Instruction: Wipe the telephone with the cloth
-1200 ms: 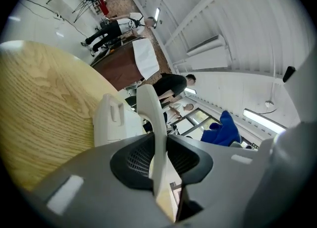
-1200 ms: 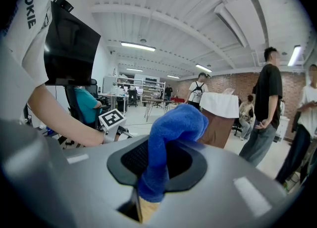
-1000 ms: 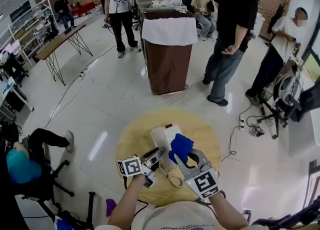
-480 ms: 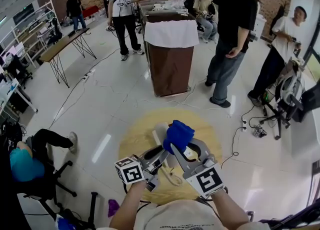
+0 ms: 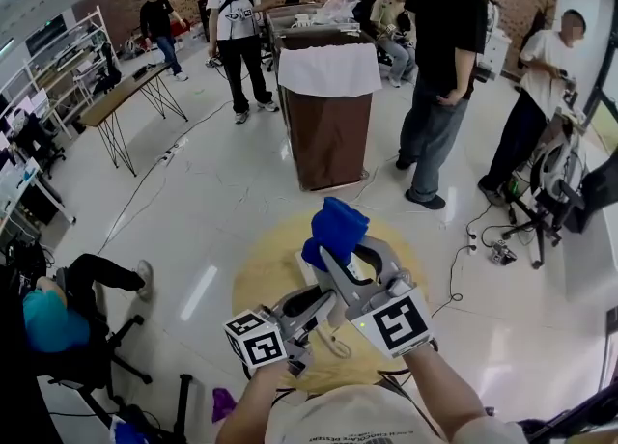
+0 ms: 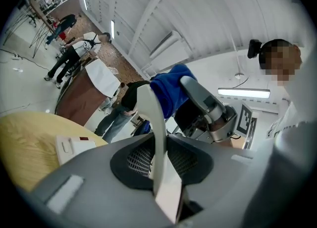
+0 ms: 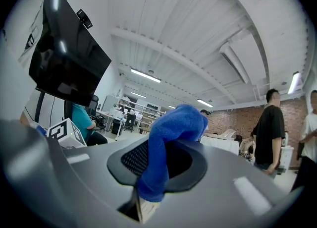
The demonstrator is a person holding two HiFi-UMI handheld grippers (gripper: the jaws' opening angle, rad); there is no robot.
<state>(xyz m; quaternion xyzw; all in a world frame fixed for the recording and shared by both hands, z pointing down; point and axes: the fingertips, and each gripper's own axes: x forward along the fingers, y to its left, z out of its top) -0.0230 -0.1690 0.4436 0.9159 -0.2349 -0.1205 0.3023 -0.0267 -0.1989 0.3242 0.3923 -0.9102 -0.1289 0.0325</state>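
Two parts make up the telephone. Its white base (image 6: 74, 145) lies on the round wooden table (image 5: 259, 278). Its handset (image 6: 157, 138) is held clear of the table and shows edge-on as a pale strip between the jaws of the left gripper (image 5: 314, 302), which are clenched on it. A coiled cord (image 5: 333, 341) hangs below that gripper toward the table.

The right gripper (image 5: 340, 257) sits above and just beside the left one, jaws pinched on a blue cloth (image 5: 336, 225). The cloth's bunched end stands out past the fingertips (its other end is caught deep between the pads in the right gripper view). In the left gripper view the cloth is close behind the handset's upper end; whether the two touch cannot be told.

Progress, as a judgement: handset and cloth are each gripped and held near one another, so the step in hand is rubbing the handset. No frame shows how much of that is done. What appears left is strokes along the handset, a pass over the base, and setting the handset back on it.

Beyond the table stand a brown cabinet (image 5: 328, 124) draped in white and several people, one (image 5: 444, 66) close to it.
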